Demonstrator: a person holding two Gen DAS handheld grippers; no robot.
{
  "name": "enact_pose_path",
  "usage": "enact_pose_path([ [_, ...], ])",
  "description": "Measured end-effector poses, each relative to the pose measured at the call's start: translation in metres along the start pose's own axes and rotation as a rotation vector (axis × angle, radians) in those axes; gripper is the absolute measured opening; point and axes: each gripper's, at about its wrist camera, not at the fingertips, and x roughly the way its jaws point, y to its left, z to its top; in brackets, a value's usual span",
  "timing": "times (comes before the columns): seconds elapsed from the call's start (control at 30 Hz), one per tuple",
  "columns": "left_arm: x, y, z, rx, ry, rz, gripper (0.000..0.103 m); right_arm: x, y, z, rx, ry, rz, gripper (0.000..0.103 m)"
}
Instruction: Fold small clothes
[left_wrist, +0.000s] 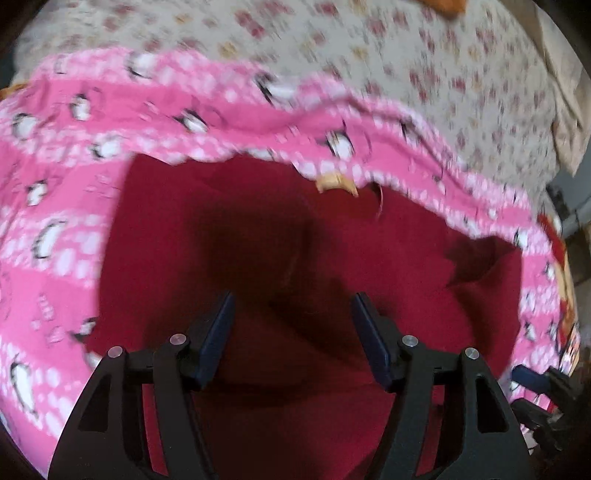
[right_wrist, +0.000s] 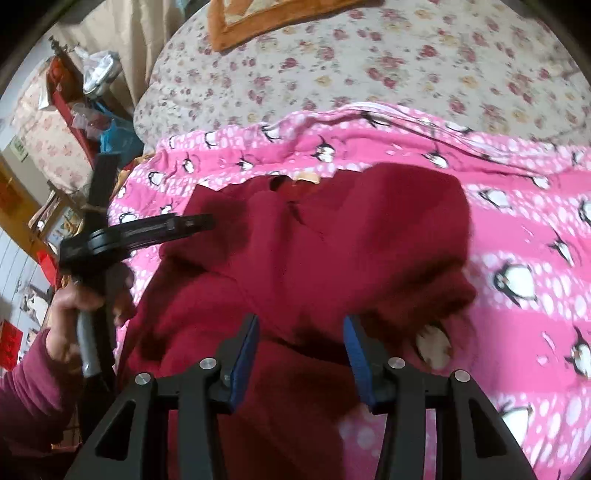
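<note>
A dark red garment (left_wrist: 303, 258) lies on a pink penguin-print blanket (left_wrist: 66, 240); it also shows in the right wrist view (right_wrist: 332, 236), folded and bunched, with a tan neck label (right_wrist: 304, 177) at its far edge. My left gripper (left_wrist: 291, 314) is open just above the red cloth, nothing between its blue pads. My right gripper (right_wrist: 301, 332) is open over the garment's near part. The left gripper (right_wrist: 177, 223) also shows from the side in the right wrist view, held in a hand at the garment's left edge.
The pink blanket (right_wrist: 517, 229) lies on a flowered bedsheet (right_wrist: 406, 62). An orange-edged cloth (right_wrist: 236, 33) lies at the bed's far side. A red shelf with clutter (right_wrist: 77, 99) stands left of the bed. The right gripper's edge (left_wrist: 543, 384) shows at the lower right.
</note>
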Motion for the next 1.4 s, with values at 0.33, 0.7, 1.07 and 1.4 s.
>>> enact_pose_path([
  [0.33,-0.039,0.002,0.011,0.037,-0.121,0.011,0.007,-0.027,-0.036,-0.007,0.109,-0.056,-0.057,0.046],
  [0.7,-0.05,0.077,-0.011,-0.084,-0.131,0.129,0.007,-0.013,-0.07,0.024,0.289,-0.092,-0.126,0.077],
  [1.07,-0.048,0.082,-0.018,-0.096,-0.101,0.104,0.023,0.048,-0.073,0.027,0.21,0.069,-0.303,0.058],
  [1.4,-0.053,0.092,-0.009,-0.161,-0.172,0.132,0.05,0.02,-0.055,0.05,0.197,-0.029,-0.325,0.067],
])
